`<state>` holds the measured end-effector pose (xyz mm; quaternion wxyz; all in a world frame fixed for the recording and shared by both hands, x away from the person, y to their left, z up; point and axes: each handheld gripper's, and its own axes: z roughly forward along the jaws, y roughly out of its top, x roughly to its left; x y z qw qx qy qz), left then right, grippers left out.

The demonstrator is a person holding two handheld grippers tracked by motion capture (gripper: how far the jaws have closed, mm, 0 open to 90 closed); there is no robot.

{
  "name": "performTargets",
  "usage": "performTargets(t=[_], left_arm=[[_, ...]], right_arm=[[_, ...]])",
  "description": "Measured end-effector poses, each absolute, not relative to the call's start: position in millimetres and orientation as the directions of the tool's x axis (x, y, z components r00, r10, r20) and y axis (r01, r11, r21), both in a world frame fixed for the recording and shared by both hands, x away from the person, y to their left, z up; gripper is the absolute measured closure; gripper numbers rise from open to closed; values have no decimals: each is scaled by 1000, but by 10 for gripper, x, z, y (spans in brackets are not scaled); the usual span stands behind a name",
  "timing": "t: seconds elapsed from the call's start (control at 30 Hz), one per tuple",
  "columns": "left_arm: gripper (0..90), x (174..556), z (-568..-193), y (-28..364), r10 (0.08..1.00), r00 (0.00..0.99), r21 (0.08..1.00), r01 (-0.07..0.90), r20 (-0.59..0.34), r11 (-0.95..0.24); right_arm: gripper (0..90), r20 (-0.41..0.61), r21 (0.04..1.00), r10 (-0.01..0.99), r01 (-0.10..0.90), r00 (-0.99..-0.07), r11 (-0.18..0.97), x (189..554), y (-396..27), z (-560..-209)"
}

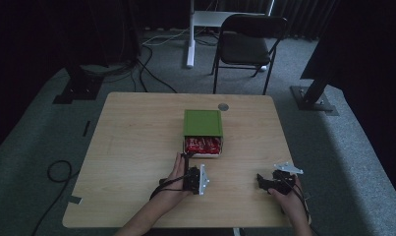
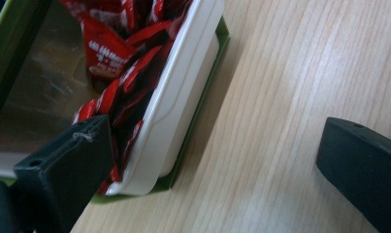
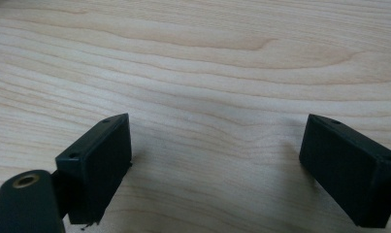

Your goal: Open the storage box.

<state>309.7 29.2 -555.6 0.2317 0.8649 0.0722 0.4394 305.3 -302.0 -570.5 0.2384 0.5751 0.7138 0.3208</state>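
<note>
Two hand-held grippers released; left hand-held gripper (image 1: pixel 187 156) nears white tray (image 2: pixel 183 92) of red sachets (image 2: pixel 116 73) — should pinch one sachet only.

green box (image 1: pixel 202 123), white tray (image 1: pixel 204 154) of red packets (image 1: pixel 203 144)

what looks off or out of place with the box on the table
The green lid sits slid back, leaving the white tray's near end uncovered, with red packets jumbled inside. The left claw, open, is at that end. Nothing looks spilled or damaged.
</note>
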Motion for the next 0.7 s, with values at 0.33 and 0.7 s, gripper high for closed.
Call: performTargets(t=[0.33,0.7], left_arm=[[208,3181,-5548,204,300,551,433,-126,779,-893],[440,3192,-5582,220,258,478,381,-180,840,-907]], right_arm=[[111,42,735,974,667,-223,121,3055,-3036,-5704],[111,26,731,975,669,-222,132,3061,-3021,-5705]])
